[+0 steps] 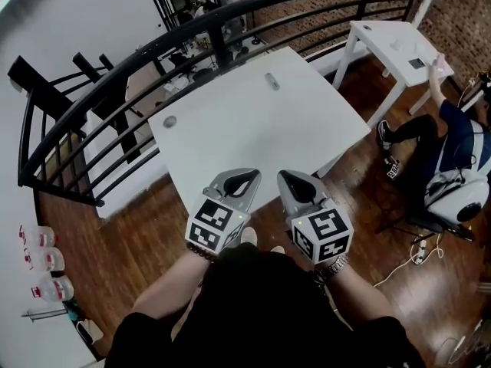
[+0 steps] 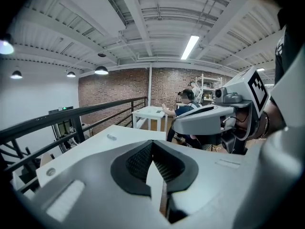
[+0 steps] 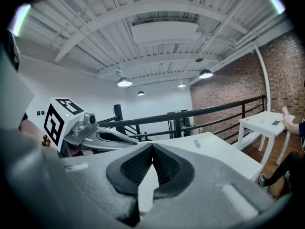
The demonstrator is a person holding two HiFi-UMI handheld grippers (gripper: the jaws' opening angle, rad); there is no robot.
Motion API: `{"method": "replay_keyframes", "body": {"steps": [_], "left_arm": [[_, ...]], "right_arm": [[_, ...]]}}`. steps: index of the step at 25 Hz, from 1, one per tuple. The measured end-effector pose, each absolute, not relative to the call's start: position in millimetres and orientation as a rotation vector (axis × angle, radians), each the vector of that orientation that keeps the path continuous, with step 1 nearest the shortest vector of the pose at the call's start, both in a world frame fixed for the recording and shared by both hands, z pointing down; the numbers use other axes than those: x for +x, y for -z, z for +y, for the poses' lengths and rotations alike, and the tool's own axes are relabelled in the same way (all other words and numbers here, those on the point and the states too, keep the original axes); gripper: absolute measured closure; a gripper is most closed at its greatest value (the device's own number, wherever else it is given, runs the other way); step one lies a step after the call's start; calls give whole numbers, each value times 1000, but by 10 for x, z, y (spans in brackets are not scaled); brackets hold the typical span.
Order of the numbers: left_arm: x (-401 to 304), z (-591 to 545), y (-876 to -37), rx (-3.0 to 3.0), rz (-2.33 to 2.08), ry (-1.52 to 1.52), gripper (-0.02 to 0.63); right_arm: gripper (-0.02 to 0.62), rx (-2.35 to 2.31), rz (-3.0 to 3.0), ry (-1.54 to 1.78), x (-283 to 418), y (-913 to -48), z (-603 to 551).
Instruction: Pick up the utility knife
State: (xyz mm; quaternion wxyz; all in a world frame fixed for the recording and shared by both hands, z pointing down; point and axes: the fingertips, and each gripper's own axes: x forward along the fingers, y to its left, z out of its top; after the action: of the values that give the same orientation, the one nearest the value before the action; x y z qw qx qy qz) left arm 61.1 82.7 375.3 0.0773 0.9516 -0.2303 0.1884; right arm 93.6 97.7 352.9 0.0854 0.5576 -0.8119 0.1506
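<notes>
A small grey utility knife lies near the far edge of the white table. It also shows in the left gripper view as the knife and in the right gripper view as the knife, well ahead of the jaws. My left gripper and right gripper hover side by side over the table's near edge, far short of the knife. Both are shut with nothing between the tips: left gripper, right gripper.
A small round grey disc sits at the table's left corner. A black railing curves behind the table. A second white table stands at the back right, a person sits on the wooden floor beside it, and bottles stand at far left.
</notes>
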Motion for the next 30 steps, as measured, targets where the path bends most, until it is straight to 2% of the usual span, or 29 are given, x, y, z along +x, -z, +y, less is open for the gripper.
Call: {"method": "replay_keyframes", "body": {"steps": [7,14,30], "left_arm": [[999,463,-3813,2853,-677,-539,589],[1106,-368,-3894,2804,-710,-423,589],[898,-1355,-4141,2618,-795,-346,589]], "right_arm": [[603,1695,-2396,-423,1388,-3550,563],[603,1648,-2370,-367,1437,-3693,-198],[603,1472,-2284,-405,1377,-4004,-1550]]}}
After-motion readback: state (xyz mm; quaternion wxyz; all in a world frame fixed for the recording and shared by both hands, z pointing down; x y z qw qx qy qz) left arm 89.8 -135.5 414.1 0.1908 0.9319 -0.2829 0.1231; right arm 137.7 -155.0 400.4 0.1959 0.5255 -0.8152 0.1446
